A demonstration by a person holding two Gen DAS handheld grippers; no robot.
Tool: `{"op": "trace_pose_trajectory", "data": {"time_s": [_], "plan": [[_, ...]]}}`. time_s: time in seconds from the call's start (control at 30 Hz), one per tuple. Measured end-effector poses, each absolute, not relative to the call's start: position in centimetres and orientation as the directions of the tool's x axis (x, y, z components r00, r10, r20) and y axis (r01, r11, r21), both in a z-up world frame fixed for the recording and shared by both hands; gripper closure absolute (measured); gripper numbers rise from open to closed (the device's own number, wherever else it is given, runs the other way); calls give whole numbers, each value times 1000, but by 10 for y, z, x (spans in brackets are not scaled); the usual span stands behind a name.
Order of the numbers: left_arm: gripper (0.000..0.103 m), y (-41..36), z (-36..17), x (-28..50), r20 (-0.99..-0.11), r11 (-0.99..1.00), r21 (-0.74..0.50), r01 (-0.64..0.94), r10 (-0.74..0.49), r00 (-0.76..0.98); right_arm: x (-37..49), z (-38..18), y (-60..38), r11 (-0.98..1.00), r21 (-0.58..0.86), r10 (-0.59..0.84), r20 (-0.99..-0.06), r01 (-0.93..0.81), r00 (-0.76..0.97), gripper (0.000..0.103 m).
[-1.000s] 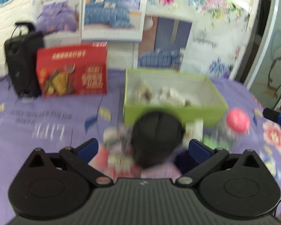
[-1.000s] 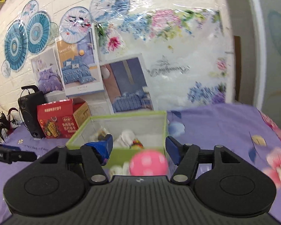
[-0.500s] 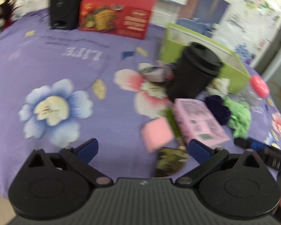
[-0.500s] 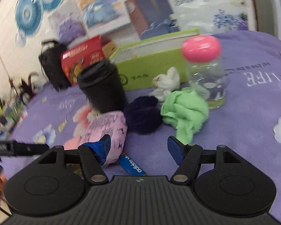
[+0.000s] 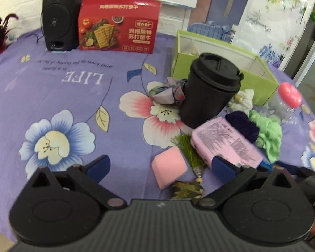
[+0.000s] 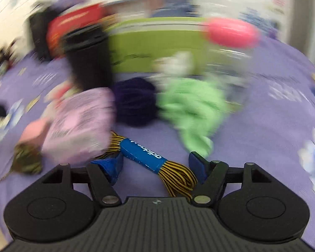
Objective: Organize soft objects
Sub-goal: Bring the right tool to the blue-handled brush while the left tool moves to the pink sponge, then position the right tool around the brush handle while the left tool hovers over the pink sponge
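Soft things lie on the purple flowered cloth in front of a green box (image 5: pixel 260 84): a green cloth (image 5: pixel 268 134) (image 6: pixel 191 107), a dark purple ball of fabric (image 5: pixel 243 126) (image 6: pixel 136 103), a white cloth (image 5: pixel 242 100), a patterned cloth (image 5: pixel 168 92) and a pink sponge (image 5: pixel 169 168). My left gripper (image 5: pixel 159 168) is open, low over the pink sponge. My right gripper (image 6: pixel 157 163) is open over a yellow-black lace bundle with a blue band (image 6: pixel 149 157). The right wrist view is blurred.
A black lidded cup (image 5: pixel 210 90) stands amid the pile. A pink packet (image 5: pixel 224 145) lies beside it. A clear bottle with a pink cap (image 5: pixel 288 96) stands right of the box. A red cracker box (image 5: pixel 117 27) and a black speaker (image 5: pixel 58 14) stand at the back.
Both grippers have dropped from the green box's height down toward the cloth. The left one pulled back to the pink sponge; the right one moved close over the lace bundle. Both stay open.
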State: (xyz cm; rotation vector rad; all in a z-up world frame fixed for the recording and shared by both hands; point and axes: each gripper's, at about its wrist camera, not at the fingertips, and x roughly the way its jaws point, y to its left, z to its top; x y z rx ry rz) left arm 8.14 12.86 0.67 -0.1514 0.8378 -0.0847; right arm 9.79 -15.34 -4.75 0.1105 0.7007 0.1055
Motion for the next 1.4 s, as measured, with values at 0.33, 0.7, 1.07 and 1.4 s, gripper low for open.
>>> {"op": "trace_pose_trajectory", "data": {"time_s": [0.33,0.7,1.07,1.4], "plan": [[1,107,-34,114,-803,994,-107,-2,-85,590,56,-39,-252,940,282,9,-581,190,814,47],[0,157,-53,107,-824,993,-4,-117,63,563,70,-36,-205,971,239,139,-599,11,789,46],[0,148,-54,121,-809,996,-27,-84,28,587,80,-29,-142,985,-16,123,-620,-169,775,46],[0,153,-52,121,-808,994,-57,-93,8,589,122,-21,-124,992,96,122,-593,-81,796,45]]}}
